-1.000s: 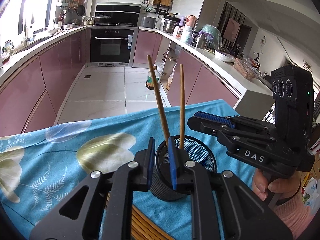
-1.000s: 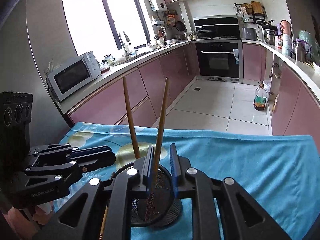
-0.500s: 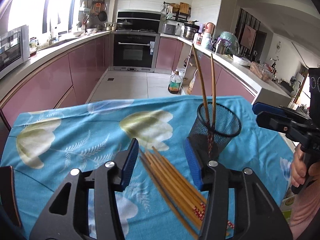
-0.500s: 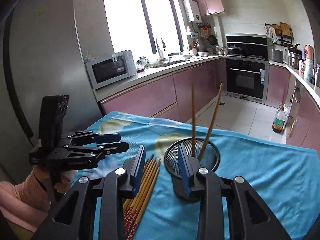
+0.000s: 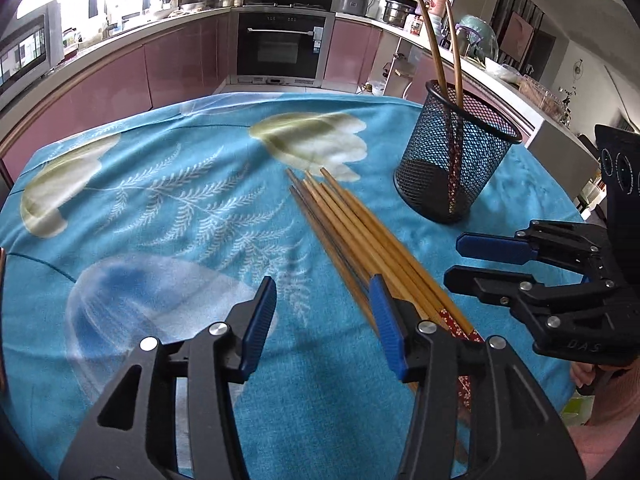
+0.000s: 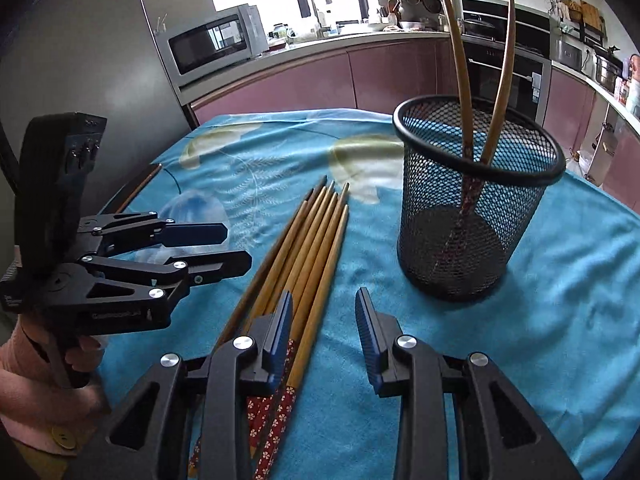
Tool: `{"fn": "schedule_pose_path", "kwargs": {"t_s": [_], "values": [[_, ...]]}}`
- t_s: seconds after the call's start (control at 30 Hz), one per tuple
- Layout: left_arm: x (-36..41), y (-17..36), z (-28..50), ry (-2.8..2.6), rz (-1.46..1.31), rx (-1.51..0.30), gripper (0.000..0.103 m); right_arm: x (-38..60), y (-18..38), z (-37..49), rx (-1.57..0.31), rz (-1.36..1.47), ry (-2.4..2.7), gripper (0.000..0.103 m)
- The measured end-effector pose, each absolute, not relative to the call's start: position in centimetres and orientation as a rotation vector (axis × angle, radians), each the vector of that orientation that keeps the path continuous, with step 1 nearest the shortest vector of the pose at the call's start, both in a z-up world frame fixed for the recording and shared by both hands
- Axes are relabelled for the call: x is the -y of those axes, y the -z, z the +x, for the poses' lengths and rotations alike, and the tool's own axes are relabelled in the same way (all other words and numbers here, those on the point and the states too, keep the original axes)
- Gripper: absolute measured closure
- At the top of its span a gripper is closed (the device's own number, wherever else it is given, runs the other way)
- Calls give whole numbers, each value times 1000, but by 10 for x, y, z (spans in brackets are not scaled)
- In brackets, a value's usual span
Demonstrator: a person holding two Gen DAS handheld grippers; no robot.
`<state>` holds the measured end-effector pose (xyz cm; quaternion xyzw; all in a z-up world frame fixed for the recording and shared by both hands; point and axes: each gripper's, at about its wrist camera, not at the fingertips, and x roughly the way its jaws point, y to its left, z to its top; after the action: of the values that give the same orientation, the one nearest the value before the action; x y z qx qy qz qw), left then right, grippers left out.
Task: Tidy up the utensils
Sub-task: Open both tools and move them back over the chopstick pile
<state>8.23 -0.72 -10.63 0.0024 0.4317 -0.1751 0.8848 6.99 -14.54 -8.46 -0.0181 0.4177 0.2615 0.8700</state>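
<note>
Broadly, a worktop (image 5: 168, 184) draped in a turquoise floral cloth fills both views, with a pink-fronted kitchen behind it. Toward the far right of the cloth stands a black mesh cup (image 5: 456, 160), upright, with two chopsticks (image 5: 440, 40) leaning inside it. Left of the cup, a loose bundle of wooden chopsticks (image 5: 352, 224) lies flat on the cloth, tapered tips pointing far, patterned red handle ends near.

Each hand holds a pair of tongs. The left tongs (image 5: 322, 324) stand moderately wide and empty, poised above the cloth, their right pad just beside the bundle's left edge. The right tongs (image 6: 326, 334) are parted more narrowly, also empty, their left pad over the bundle's right edge.

These sticks look light, stiff and smooth, so likely to roll or slip; a pinch across the thicker stretch near the red handles, taking one stick from the edge of the bundle, seems the surest hold.
</note>
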Motion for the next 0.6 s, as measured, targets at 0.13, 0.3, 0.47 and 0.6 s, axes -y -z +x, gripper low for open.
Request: {"fn": "schedule_pose_path", "kwargs": {"t_s": [0.13, 0.3, 0.47, 0.6], "values": [[13, 107, 81, 371, 12, -912, 55, 143, 90, 71, -892, -49, -532, 72], [18, 108, 82, 372, 27, -925, 55, 140, 94, 70, -899, -66, -512, 72], [22, 111, 82, 364, 52, -931, 55, 138, 96, 73, -898, -75, -497, 72], [23, 111, 83, 358, 67, -933, 55, 138, 96, 74, -898, -81, -493, 72]]}}
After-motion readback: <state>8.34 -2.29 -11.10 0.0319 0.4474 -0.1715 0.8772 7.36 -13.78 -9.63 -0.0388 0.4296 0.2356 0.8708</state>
